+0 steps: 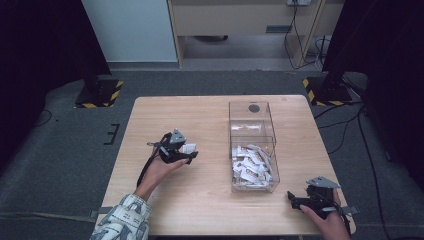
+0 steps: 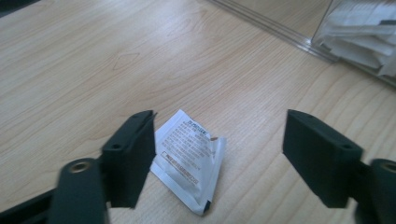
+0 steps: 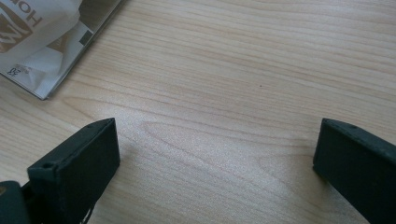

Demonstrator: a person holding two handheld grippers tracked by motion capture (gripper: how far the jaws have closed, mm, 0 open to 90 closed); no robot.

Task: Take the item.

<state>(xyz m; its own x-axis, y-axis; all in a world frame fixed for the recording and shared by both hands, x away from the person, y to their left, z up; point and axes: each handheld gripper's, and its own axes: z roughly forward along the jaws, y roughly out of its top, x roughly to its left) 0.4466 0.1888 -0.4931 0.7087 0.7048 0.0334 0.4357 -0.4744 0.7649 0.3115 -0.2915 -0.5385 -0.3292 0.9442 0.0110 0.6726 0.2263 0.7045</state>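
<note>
A small white printed packet [image 2: 189, 158] lies flat on the wooden table [image 1: 210, 120], just left of the table's middle. My left gripper [image 2: 224, 154] stands open around it, the left jaw overlapping the packet's edge and the right jaw well apart from it. From above, the left gripper [image 1: 189, 154] points right with the packet [image 1: 188, 148] at its tips. A clear plastic box [image 1: 231, 150] right of centre holds several white packets [image 1: 252, 167] in its near part. My right gripper [image 1: 292, 200] rests open near the front right corner, with bare wood between its jaws [image 3: 215, 158].
The clear box's far section has a lid with a dark round hole [image 1: 254, 108]. A corner of the box with packets [image 3: 37, 37] shows at the upper left of the right gripper view. The box's edge [image 2: 355, 32] shows ahead of the left gripper. Black stands flank the table's far side.
</note>
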